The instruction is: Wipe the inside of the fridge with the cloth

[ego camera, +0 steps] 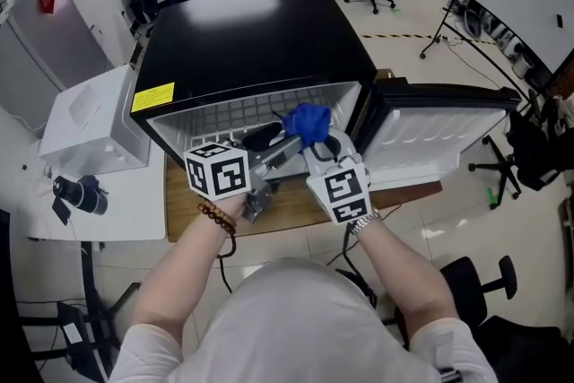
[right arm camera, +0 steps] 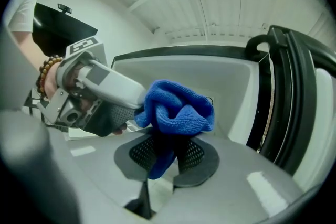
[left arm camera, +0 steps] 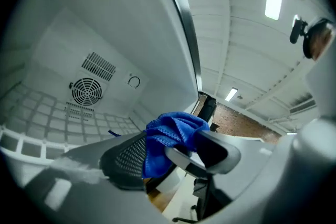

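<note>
At fridge (ego camera: 260, 45) front, perhaps inside: cloth (ego camera: 307, 123)

Black mini fridge (ego camera: 256, 31) on the wood desk (ego camera: 287, 206), door (ego camera: 430, 134) swung out to the right. My right gripper (ego camera: 314, 139) has the blue cloth (ego camera: 307, 121) bunched at its tip, right at the fridge mouth, w/ my left gripper (ego camera: 273, 143) just beside it. White box (ego camera: 90, 126) off to the left.
</note>
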Demonstrator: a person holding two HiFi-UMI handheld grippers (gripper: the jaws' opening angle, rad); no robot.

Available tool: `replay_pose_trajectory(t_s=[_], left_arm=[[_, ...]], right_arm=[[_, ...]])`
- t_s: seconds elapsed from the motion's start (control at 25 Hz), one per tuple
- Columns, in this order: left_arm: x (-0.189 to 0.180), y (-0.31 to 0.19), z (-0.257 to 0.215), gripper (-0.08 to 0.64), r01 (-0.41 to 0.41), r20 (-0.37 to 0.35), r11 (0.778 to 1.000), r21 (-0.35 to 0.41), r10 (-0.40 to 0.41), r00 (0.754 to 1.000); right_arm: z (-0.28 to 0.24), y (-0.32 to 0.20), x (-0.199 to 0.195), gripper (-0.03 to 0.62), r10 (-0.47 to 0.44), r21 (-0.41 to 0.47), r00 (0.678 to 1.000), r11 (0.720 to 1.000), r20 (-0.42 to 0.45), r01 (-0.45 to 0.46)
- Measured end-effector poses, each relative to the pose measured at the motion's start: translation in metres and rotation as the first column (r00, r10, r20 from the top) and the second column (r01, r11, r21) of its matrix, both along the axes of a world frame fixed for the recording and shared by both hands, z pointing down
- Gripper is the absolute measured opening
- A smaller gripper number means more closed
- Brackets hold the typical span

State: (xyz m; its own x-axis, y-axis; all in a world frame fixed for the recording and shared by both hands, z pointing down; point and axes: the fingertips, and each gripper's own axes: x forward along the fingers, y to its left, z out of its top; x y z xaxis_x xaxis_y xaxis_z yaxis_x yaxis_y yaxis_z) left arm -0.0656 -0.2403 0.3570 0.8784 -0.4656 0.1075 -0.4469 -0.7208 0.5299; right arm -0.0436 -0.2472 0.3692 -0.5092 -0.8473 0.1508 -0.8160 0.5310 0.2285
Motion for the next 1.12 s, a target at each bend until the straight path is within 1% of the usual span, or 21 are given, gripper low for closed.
replay_pose_trajectory(t_s=[0.08, 0.16, 0.6, 0.72, 0.88, 1.12], left_arm=[[0.010, 0.004, 0.001, 0.299, -0.036, -0.034, 0.998, -0.044, 0.034, 0.999], [0.018, 0.008, 0.002, 0.299, -0.057, -0.052, 0.996, -0.073, 0.054, 0.997], [0.045, 0.017, 0.008, 0.297, -0.052, -0.074, 0.992, -0.118, 0.043, 0.996], [0.049, 0.018, 0.007, 0.266, -0.033, -0.058, 0.995, -0.098, 0.028, 0.998], [0.053, 0.017, 0.003, 0.220, 0.003, -0.010, 0.999, -0.038, -0.004, 1.000], [0.058, 0.012, 0.002, 0.188, 0.061, 0.028, 0.998, 0.020, -0.061, 0.998]], right_arm=[[-0.001, 0.006, 0.001, 0.063, -0.023, 0.010, 1.000, 1.000, -0.007, 0.023], [-0.003, 0.012, 0.002, 0.064, -0.046, 0.018, 0.999, 0.999, -0.013, 0.046], [0.001, 0.038, 0.007, 0.064, -0.151, 0.028, 0.988, 0.988, -0.033, 0.152], [0.001, 0.039, 0.008, 0.064, -0.163, 0.018, 0.986, 0.986, -0.022, 0.164], [0.003, 0.038, 0.013, 0.066, -0.158, 0.005, 0.987, 0.987, 0.002, 0.158], [0.006, 0.034, 0.021, 0.075, -0.130, -0.025, 0.991, 0.991, 0.023, 0.131]])
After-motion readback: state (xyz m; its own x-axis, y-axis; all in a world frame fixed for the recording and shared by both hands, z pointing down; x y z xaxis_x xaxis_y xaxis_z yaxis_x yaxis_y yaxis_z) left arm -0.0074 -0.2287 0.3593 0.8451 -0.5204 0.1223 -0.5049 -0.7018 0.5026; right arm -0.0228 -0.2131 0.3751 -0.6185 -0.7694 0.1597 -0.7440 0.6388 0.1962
